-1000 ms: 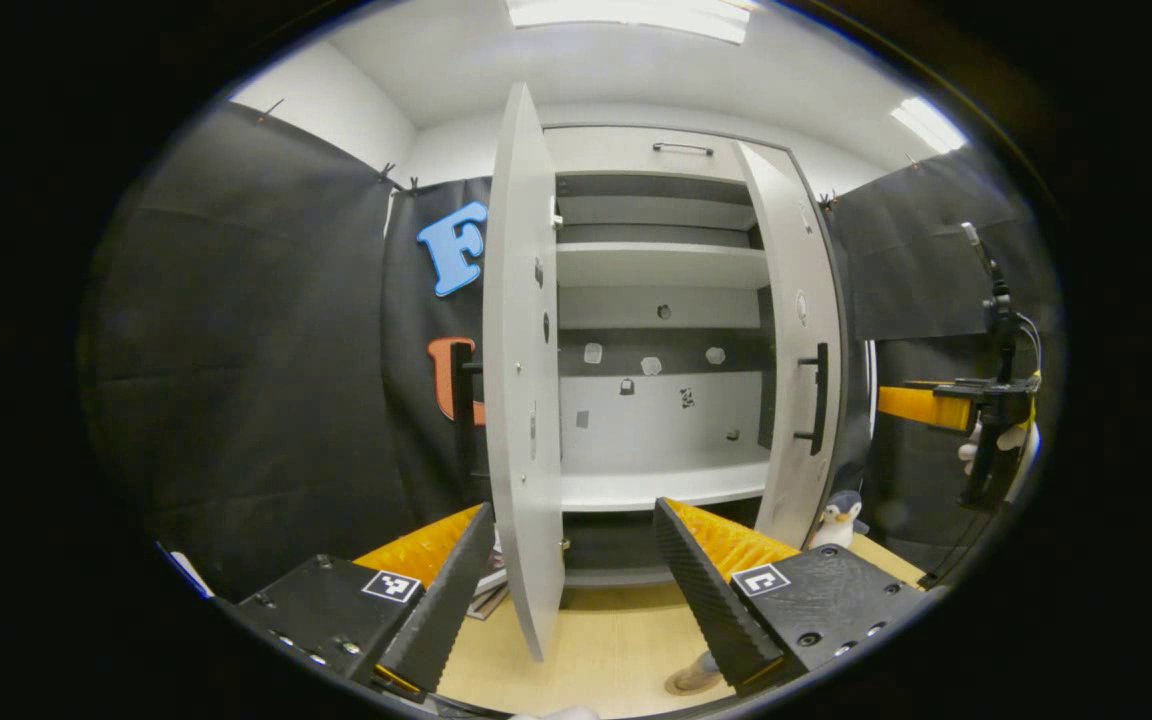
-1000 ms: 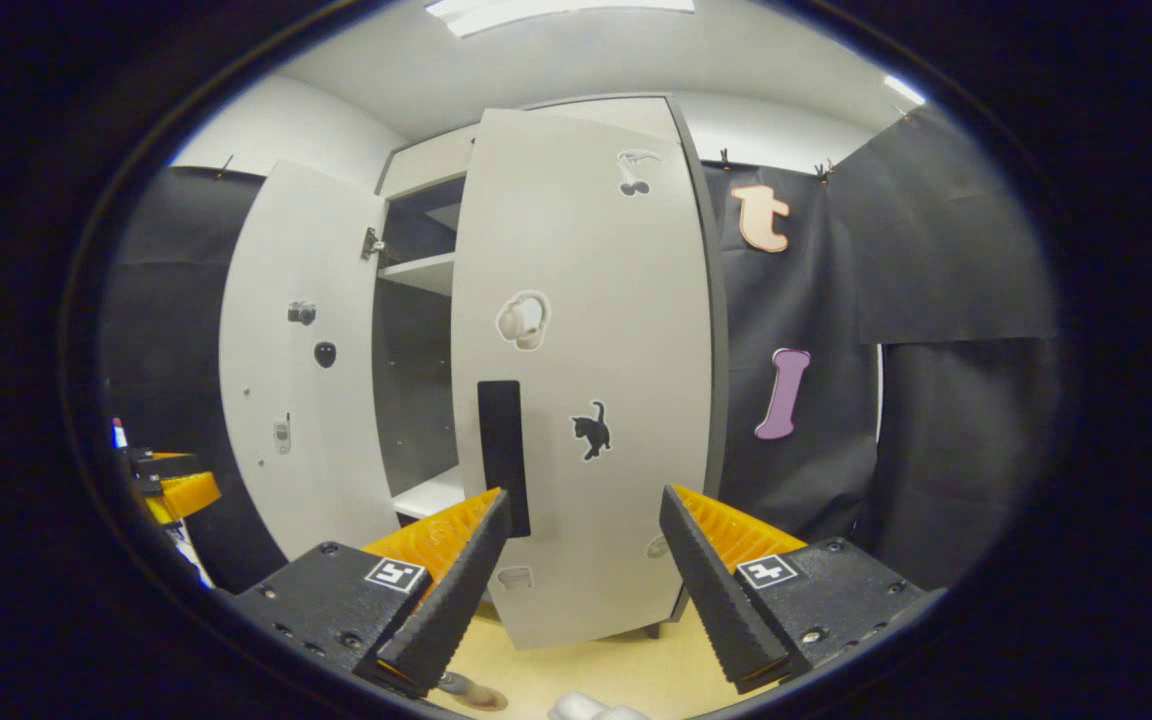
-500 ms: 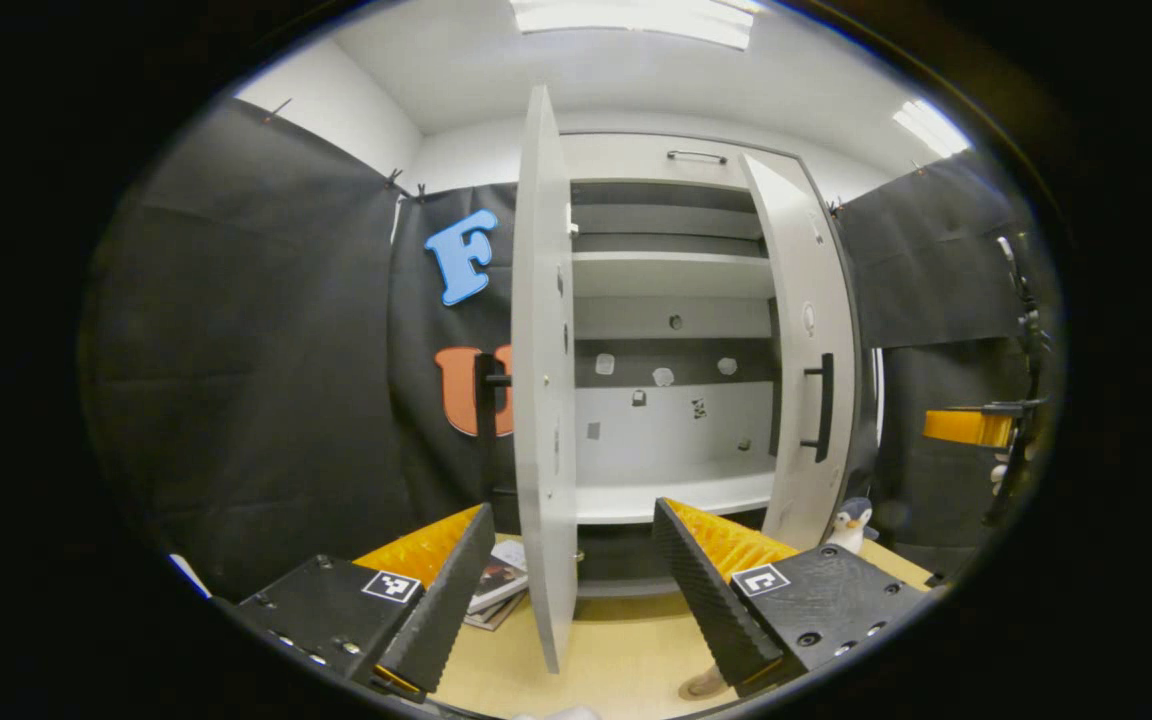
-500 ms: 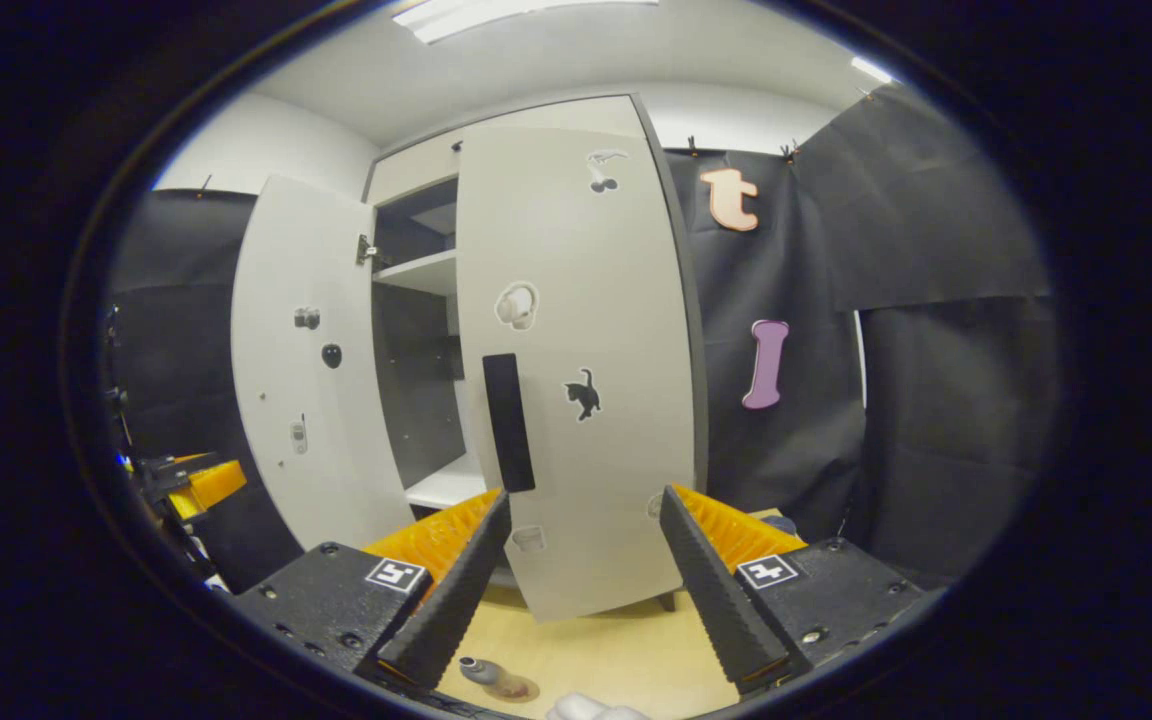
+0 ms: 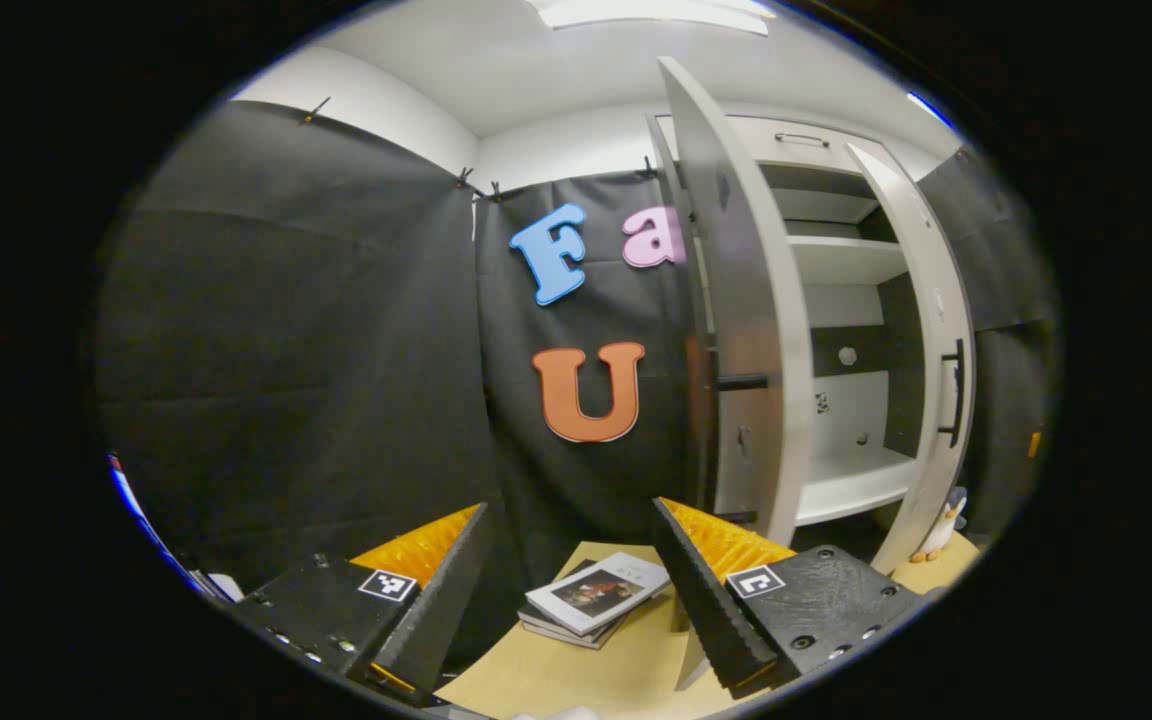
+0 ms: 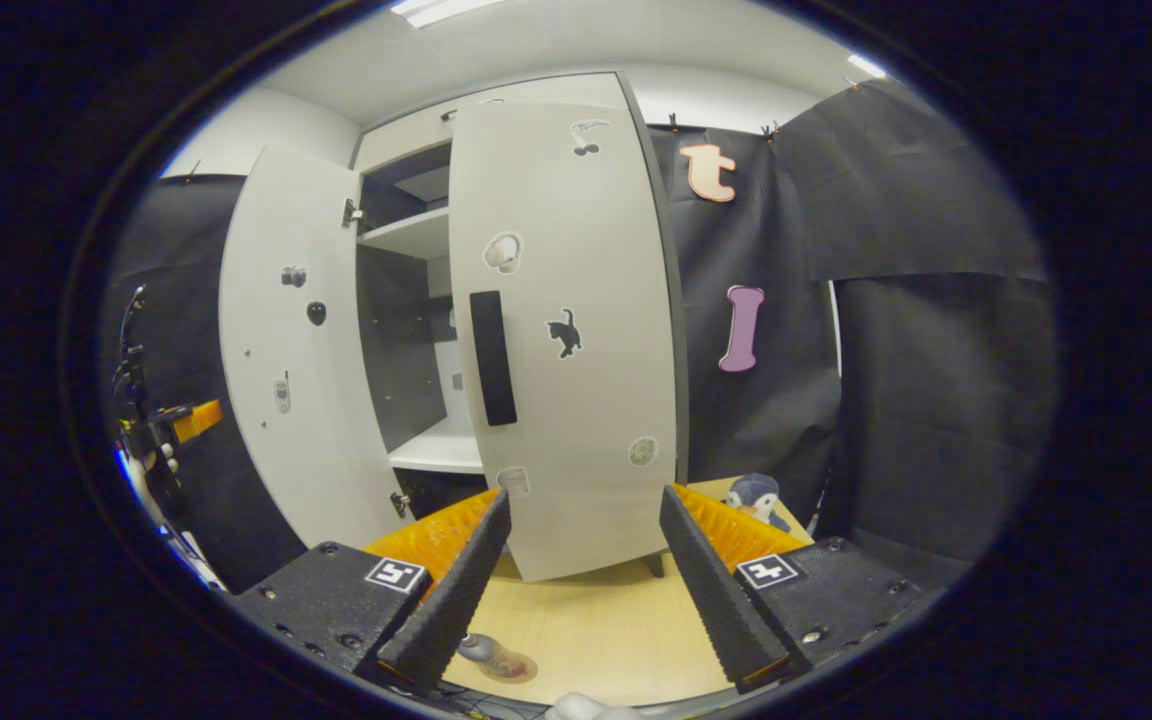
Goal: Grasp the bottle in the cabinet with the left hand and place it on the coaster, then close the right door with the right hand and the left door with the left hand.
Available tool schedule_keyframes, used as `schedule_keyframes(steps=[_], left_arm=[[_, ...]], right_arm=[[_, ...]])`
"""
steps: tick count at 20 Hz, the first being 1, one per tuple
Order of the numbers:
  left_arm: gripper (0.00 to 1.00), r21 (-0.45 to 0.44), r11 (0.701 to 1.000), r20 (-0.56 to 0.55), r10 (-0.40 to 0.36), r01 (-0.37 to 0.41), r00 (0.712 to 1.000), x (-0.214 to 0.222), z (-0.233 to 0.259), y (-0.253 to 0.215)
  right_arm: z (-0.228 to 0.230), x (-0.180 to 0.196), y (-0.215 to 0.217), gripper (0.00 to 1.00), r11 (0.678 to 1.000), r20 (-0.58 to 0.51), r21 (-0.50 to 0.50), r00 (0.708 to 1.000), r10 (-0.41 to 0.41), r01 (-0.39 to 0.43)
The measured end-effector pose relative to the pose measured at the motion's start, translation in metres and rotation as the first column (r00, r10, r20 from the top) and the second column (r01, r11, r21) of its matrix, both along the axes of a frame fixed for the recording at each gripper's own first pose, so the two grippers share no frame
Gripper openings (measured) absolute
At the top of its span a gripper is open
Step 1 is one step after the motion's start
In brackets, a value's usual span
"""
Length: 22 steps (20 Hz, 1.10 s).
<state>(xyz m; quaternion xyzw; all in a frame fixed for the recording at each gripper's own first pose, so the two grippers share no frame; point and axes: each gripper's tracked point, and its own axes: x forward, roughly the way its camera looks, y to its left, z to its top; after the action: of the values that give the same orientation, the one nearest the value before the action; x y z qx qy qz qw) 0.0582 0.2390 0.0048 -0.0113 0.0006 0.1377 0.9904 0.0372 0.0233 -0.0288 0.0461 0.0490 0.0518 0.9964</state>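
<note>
The left gripper (image 5: 566, 590) hangs with its jaws spread and nothing between them, above a pale wooden floor (image 5: 576, 670) where a small stack of books (image 5: 591, 598) lies. Just beyond stands the left door (image 5: 746, 330), swung out edge-on, its dark handle (image 5: 741, 381) facing the black cloth wall. The right gripper (image 6: 586, 580) is likewise parted and empty, facing the right door (image 6: 566, 330), which is partly open with a black handle (image 6: 493, 357) on its face. Between the doors the cabinet (image 6: 416, 300) shelves show a narrow gap. Low by the right gripper's fingers, what seems to be the bottle (image 6: 481, 648) rests on the coaster (image 6: 508, 664). A toy penguin (image 6: 754, 494) sits beside the cabinet
</note>
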Motion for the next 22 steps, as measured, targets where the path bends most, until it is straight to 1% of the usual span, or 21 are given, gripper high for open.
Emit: schedule_keyframes(steps=[1,2,3,4,5,6,7,8,10,11,12,13,14,15,17,18,19,20,21,22], left_arm=[[1.0,0.002,1.0,0.007,0.002,-0.002,1.0,0.01,0.002,0.005],[0.92,-0.003,1.0,0.004,-0.001,0.001,1.0,0.02,0.002,0.007],[0.96,-0.004,1.0,0.009,-0.014,0.014,1.0,0.03,0.003,0.006],[1.0,0.001,1.0,0.006,-0.025,0.025,1.0,0.039,0.003,0.003],[0.92,0.009,0.999,-0.001,-0.039,0.039,0.999,0.044,0.001,0.001],[1.0,0.02,0.999,-0.001,-0.038,0.038,0.999,0.048,0.001,0.0],[0.97,0.028,0.999,0.008,-0.041,0.041,0.999,0.052,0.003,0.001],[0.93,0.024,0.998,0.019,-0.052,0.052,0.998,0.052,0.004,-0.002],[0.87,0.003,0.997,0.018,-0.077,0.077,0.997,0.053,0.001,-0.006],[0.87,0.009,0.996,0.017,-0.083,0.083,0.996,0.054,0.002,-0.006],[0.9,0.016,0.996,0.019,-0.088,0.087,0.996,0.054,0.003,-0.009],[0.9,0.018,0.996,0.017,-0.092,0.092,0.996,0.057,0.003,-0.014],[0.96,0.02,0.995,0.018,-0.094,0.094,0.995,0.056,0.004,-0.018],[0.71,0.028,0.996,0.022,-0.087,0.087,0.996,0.054,0.005,-0.019],[0.67,0.028,0.997,0.024,-0.076,0.076,0.997,0.052,0.007,-0.022],[0.75,0.025,0.997,0.023,-0.075,0.074,0.997,0.052,0.006,-0.023],[0.75,0.024,0.997,0.024,-0.074,0.073,0.997,0.053,0.006,-0.025],[0.71,0.026,0.997,0.023,-0.071,0.071,0.997,0.052,0.007,-0.026],[0.71,0.026,0.997,0.023,-0.073,0.073,0.997,0.052,0.007,-0.029],[0.75,0.025,0.996,0.024,-0.08,0.08,0.996,0.052,0.007,-0.034]], right_arm=[[-0.002,-0.002,0.002,0.98,1.0,-0.005,-0.006,1.0,-0.003,0.003],[-0.007,-0.005,0.002,0.95,1.0,-0.012,-0.012,1.0,-0.009,0.008],[-0.01,-0.007,0.004,0.98,1.0,-0.02,-0.016,1.0,-0.012,0.011],[-0.013,-0.01,0.005,0.98,1.0,-0.03,-0.018,0.999,-0.014,0.014],[-0.014,-0.012,0.006,0.98,1.0,-0.035,-0.019,0.999,-0.017,0.017],[-0.014,-0.013,0.006,0.98,1.0,-0.036,-0.02,0.999,-0.022,0.021],[-0.014,-0.015,0.006,0.96,0.999,-0.036,-0.018,0.999,-0.028,0.027],[-0.014,-0.015,0.005,0.98,0.999,-0.035,-0.013,0.999,-0.033,0.033],[-0.016,-0.015,0.004,0.98,0.999,-0.042,-0.008,0.998,-0.036,0.036],[-0.016,-0.015,0.004,0.98,0.999,-0.042,-0.009,0.998,-0.037,0.037],[-0.015,-0.014,0.002,0.98,0.999,-0.039,-0.01,0.998,-0.042,0.042],[-0.015,-0.014,0.001,0.98,0.999,-0.037,-0.008,0.998,-0.046,0.046],[-0.015,-0.013,0.001,0.98,0.999,-0.038,-0.006,0.998,-0.048,0.048],[-0.015,-0.012,0.0,0.98,0.999,-0.039,-0.003,0.998,-0.05,0.05],[-0.016,-0.013,0.0,0.98,0.999,-0.041,0.0,0.998,-0.05,0.05],[-0.016,-0.013,-0.001,0.98,0.999,-0.042,-0.001,0.998,-0.049,0.049],[-0.016,-0.013,-0.002,0.98,0.999,-0.045,-0.003,0.998,-0.05,0.05],[-0.016,-0.013,-0.002,0.98,0.999,-0.045,-0.006,0.998,-0.05,0.05],[-0.015,-0.013,-0.002,0.98,0.999,-0.045,-0.008,0.998,-0.051,0.051],[-0.015,-0.013,-0.002,0.98,0.999,-0.044,-0.011,0.998,-0.051,0.05]])
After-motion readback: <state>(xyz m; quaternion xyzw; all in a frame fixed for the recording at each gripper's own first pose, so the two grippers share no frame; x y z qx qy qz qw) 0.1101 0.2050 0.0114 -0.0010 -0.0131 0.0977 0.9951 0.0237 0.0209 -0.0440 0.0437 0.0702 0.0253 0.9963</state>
